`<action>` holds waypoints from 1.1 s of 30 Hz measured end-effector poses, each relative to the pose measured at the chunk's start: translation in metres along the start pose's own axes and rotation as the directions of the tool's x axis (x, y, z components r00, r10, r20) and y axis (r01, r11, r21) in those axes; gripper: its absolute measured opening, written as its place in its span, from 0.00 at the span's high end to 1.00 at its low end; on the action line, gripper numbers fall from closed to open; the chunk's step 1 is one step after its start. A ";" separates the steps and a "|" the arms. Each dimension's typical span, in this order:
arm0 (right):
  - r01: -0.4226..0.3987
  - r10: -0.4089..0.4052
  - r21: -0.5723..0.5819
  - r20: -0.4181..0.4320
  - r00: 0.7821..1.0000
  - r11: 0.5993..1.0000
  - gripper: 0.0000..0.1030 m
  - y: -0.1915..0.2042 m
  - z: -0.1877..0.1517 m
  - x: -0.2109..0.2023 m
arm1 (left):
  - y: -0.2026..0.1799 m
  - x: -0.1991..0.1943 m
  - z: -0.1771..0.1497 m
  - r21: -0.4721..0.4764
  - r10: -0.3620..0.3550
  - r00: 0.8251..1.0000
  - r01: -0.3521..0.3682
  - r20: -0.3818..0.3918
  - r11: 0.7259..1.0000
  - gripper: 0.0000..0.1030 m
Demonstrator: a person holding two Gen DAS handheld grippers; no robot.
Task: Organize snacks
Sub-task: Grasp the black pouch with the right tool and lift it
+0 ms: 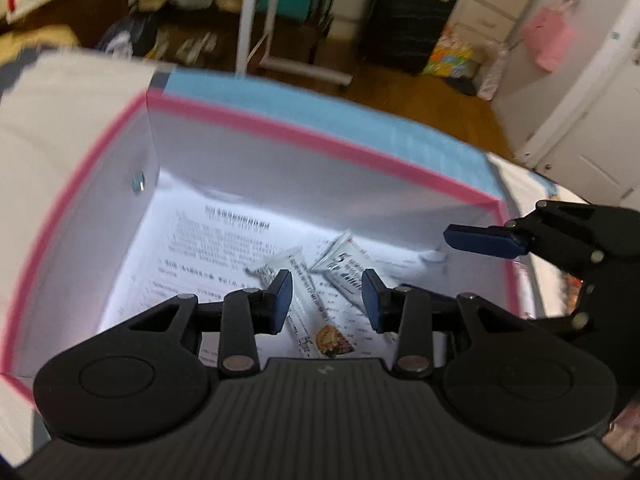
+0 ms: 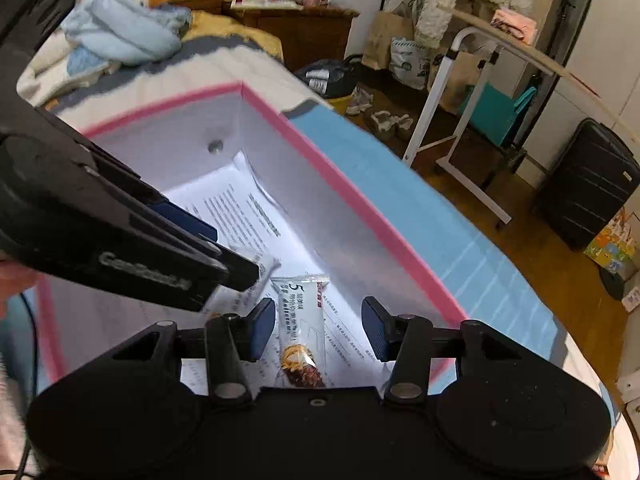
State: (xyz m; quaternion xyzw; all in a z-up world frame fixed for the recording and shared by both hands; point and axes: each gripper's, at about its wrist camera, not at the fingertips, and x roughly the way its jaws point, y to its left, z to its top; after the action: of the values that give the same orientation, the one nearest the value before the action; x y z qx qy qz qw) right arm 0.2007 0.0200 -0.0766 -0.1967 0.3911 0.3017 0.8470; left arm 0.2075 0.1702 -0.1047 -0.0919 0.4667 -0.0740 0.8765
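Though both lie loose on printed paper lining the pink-rimmed white cardboard box (image 1: 280, 128), lower centre: two light, crinkly, slippery foil-wrapped snack bars (image 1: 308, 304). Left gripper (image 1: 326, 300), right gripper (image 2: 318, 330): parted, empty. Best pinched mid-wrapper.

The left gripper (image 1: 326, 300), filling the bottom of the left wrist frame, is showing a matte black ribbed body, two round housings, silver rivets on its black links and dark blue pads on its fingers (image 1: 282, 300). The right gripper (image 2: 318, 330) is looking the same, speckled with dust at lower right. A thin black cable (image 2: 30, 360) is running down that frame's left edge.
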 end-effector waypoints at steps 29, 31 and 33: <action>-0.035 0.075 0.162 -0.246 0.966 0.986 0.20 -0.082 -0.147 -0.100 | -0.186 -0.052 -0.045 0.232 -0.179 0.983 0.186 -0.050 0.955 0.62; -0.064 0.085 0.088 -0.258 0.963 0.994 0.20 -0.075 -0.152 -0.087 | -0.191 -0.033 -0.047 0.190 -0.166 0.983 0.179 -0.082 0.965 0.66; -0.109 0.112 0.027 -0.261 0.959 0.994 0.20 -0.070 -0.155 -0.075 | -0.194 -0.015 -0.047 0.148 -0.168 0.979 0.184 -0.117 0.972 0.72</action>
State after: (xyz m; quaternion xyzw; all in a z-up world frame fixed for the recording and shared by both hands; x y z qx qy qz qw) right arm 0.1242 -0.1473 -0.1068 -0.2074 0.5120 0.3175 0.7708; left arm 0.1514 -0.0197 -0.0740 -0.0592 0.4944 -0.1928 0.8455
